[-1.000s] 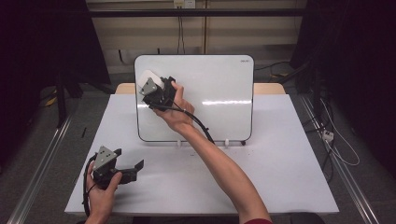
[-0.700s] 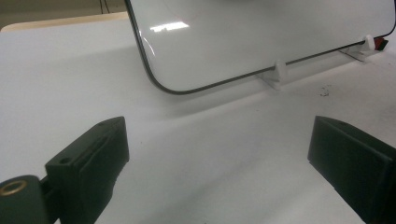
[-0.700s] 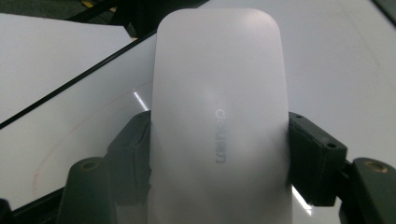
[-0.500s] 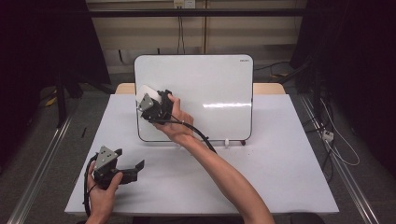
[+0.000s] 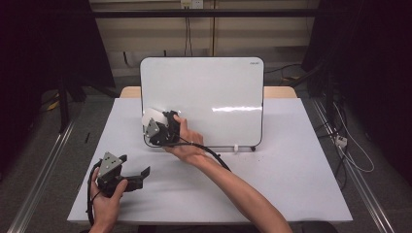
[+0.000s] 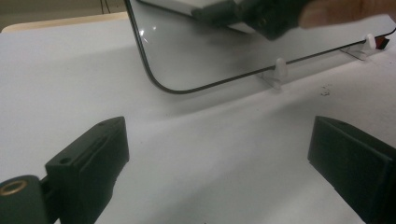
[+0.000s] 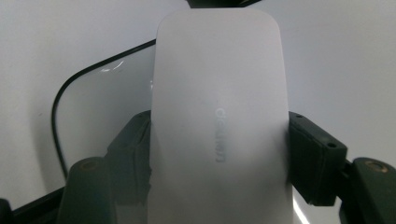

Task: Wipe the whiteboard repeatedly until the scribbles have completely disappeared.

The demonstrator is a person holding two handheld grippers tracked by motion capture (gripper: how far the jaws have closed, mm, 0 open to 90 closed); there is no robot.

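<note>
The right tool [image 5: 156,127] is clamped on a white eraser [image 7: 218,121] low at the whiteboard's [image 5: 214,92] left corner. The board looks clean, though glare hides some; wiping seems nearly finished. The left tool [image 5: 130,175], apart, rests on the surface [image 5: 291,174].

My flat white table [image 5: 291,184] fills the frame's middle. A glossy rounded-corner whiteboard [image 5: 218,92] stands on small white feet at its upper centre.
</note>
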